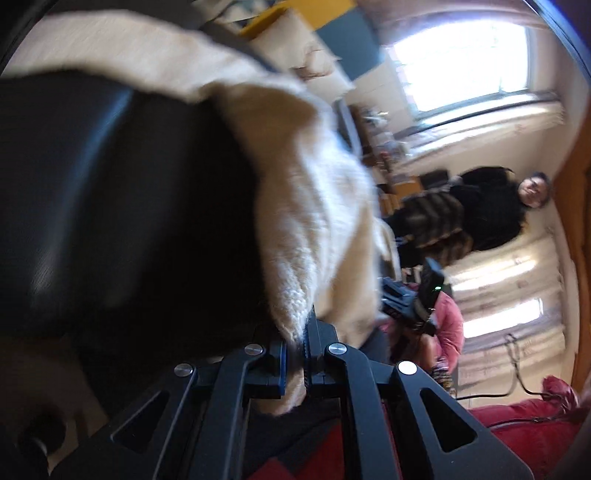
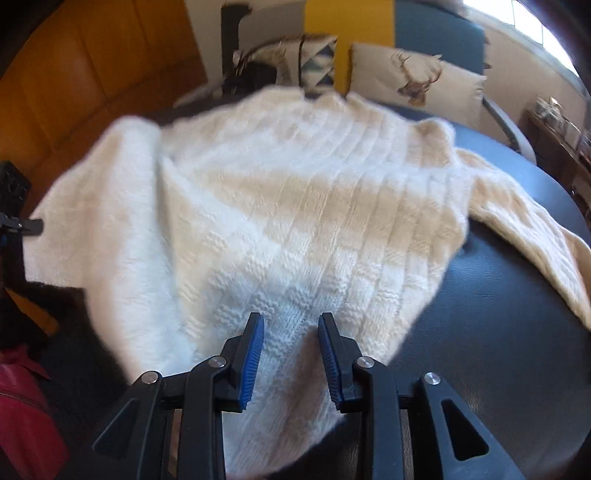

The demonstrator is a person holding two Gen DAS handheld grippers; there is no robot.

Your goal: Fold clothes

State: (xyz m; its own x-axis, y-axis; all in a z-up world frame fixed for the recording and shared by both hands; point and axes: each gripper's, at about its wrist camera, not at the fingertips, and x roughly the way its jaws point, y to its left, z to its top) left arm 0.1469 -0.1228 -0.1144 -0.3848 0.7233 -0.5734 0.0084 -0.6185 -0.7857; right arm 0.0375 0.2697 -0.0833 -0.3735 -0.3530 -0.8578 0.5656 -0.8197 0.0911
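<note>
So the cream knit sweater (image 2: 280, 206) is spread out on a dark round surface (image 2: 517, 314), neck end pointing away toward the far edge; the right wrist view shows most of it, 1 sleeve (image 2: 532, 236) trailing off to the right across the dark top, the other side bunched and lifted at the left; the picture's a bit smeared so the knit pattern is only partly readable.

Right gripper (image 2: 291, 350) sits low over the near hem with its jaws apart, the blue pads (image 2: 251, 363) on either side of a strip of the knit but not pinching it; fabric runs between and under them.

Left gripper (image 1: 293, 363) is a different story; its jaws are closed tight on a fold of the sweater (image 1: 314, 236), the cream fabric squeezed between the pads and hanging up and away from them, draped across the dark surface (image 1: 110, 184); this view is tilted hard sideways and blurry.

Background stuff: 2 cushions (image 2: 417, 74) behind the surface, 1 with a deer print, against a blue and yellow chair back (image 2: 436, 33); wood paneling (image 2: 92, 62) at the left; something red (image 2: 22, 413) at the lower left. In the left wrist view there's a person in dark clothes (image 1: 476, 210) across the room, a bright window (image 1: 465, 62), curtains (image 1: 509, 280) and a red heap (image 1: 532, 428) near the bottom.
</note>
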